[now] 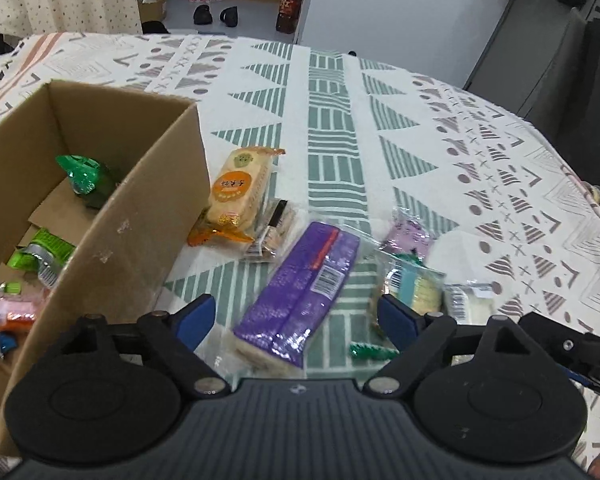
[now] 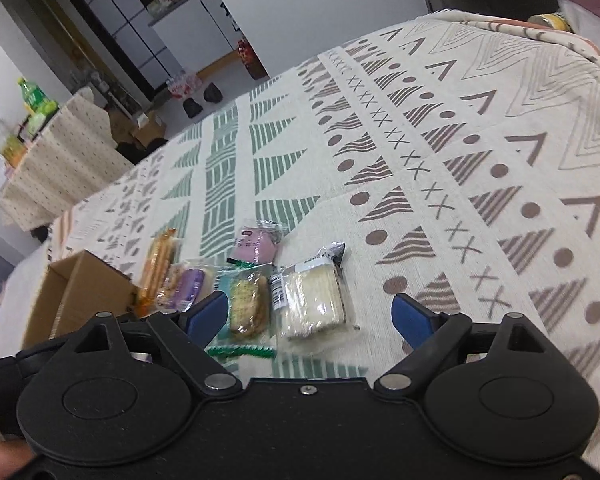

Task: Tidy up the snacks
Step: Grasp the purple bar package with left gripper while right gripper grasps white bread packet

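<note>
Now, from left to right:

Cardboard box [image 1: 100, 208]: left side of the left wrist view, open on top. Inside lie several small packets, a green one [image 1: 85, 178] near the far wall and a light green one [image 1: 40, 254] lower down.

Orange packet [image 1: 238, 196]: just right of the box wall, leaning on another clear packet.

Purple packet [image 1: 304, 292]: centre of the left wrist view, flat on the cloth, its lower end between the two blue fingertips.

Left gripper [image 1: 300, 316]: released, jaws wide apart, holding nothing, hovering over the purple packet.

Patterned tablecloth [image 1: 440, 128]: covers the whole table, with green and brown triangles.

Green-edged biscuit packet [image 2: 246, 308]: lower centre of the right wrist view, just beside the left blue fingertip.

White wafer packet [image 2: 314, 300]: just right of the biscuit packet, touching it.

Pink packet [image 2: 256, 246]: above these two, near them.

Right gripper [image 2: 312, 316]: released, jaws wide apart, empty, above the white wafer packet.
</note>
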`<state>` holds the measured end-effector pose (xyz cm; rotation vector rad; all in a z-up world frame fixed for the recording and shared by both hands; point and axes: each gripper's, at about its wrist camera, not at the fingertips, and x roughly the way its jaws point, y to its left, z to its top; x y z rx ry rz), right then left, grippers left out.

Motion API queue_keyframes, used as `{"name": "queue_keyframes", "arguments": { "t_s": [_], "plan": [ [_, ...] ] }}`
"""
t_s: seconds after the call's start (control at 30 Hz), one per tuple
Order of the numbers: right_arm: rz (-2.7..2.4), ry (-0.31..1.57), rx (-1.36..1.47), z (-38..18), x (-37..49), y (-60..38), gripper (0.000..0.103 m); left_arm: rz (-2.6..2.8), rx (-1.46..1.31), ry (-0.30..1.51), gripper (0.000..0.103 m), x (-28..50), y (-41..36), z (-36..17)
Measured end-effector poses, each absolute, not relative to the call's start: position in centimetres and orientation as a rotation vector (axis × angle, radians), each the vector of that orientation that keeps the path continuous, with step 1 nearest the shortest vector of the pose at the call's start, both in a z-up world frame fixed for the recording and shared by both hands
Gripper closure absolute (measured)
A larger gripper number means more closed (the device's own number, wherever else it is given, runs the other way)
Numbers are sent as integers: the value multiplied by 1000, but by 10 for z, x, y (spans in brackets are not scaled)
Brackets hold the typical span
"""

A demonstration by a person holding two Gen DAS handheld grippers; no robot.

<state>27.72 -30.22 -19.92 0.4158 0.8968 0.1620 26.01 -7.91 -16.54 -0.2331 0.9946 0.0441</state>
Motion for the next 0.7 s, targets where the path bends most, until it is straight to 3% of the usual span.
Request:
{"name": "queue_keyframes", "arguments": {
  "t_s": [0.4, 0.57, 0.7],
  "plan": [
    [171, 951, 316, -222, 305, -283, 15, 55, -215, 1044, 30, 274, -79, -193],
    [172, 960, 294, -228, 309, -279, 15, 68, -213, 1036, 54, 276, -79, -190],
    [175, 971, 265, -233, 315, -272, 19, 58, -215, 1046, 64, 274, -82, -188]
  ]
}}
